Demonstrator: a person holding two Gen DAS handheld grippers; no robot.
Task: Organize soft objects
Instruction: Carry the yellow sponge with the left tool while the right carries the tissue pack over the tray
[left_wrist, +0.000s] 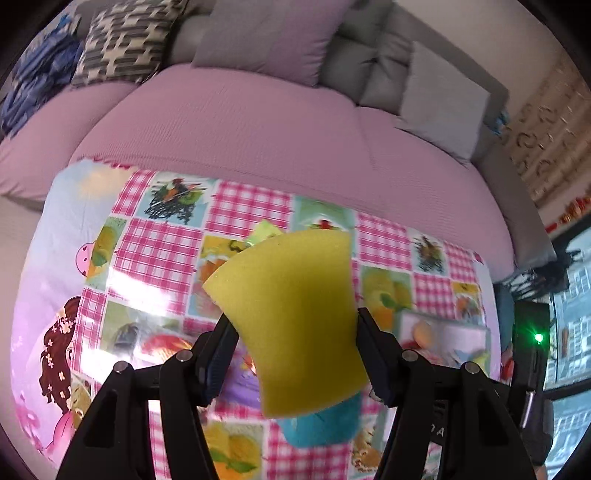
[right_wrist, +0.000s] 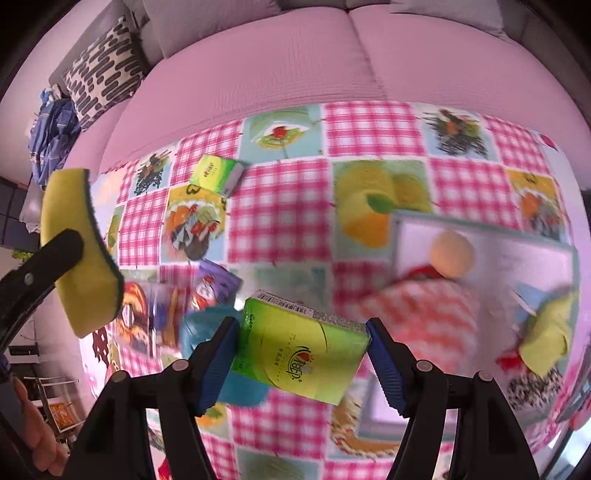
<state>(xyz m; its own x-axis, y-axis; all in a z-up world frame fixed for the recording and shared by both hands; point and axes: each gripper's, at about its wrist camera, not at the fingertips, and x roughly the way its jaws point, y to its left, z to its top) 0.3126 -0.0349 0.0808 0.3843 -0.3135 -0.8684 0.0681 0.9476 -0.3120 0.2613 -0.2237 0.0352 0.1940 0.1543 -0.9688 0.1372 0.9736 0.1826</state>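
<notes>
Left tongs (left_wrist: 295, 354) gripping yellow foam sponge with dark green scouring back (left_wrist: 295, 317), lifted above checked picture-print tabletop (left_wrist: 251, 210). Right tongs (right_wrist: 303, 354) gripping green plastic-wrapped tissue pack (right_wrist: 301, 347), likewise aloft. Grey rectangular tray (right_wrist: 480, 236) already holding peach foam ball (right_wrist: 452, 254). Second green tissue pack (right_wrist: 218, 173) lying well apart from tray, still unsorted; teal soft item (right_wrist: 207, 328) under tongs also waiting.

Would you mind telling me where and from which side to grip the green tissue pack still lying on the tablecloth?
Grip the tissue pack across its two long flat sides, coming straight down from above. It lies flat on the tablecloth with open cloth all round, so its soft, narrow body should fit between the jaws.
</notes>
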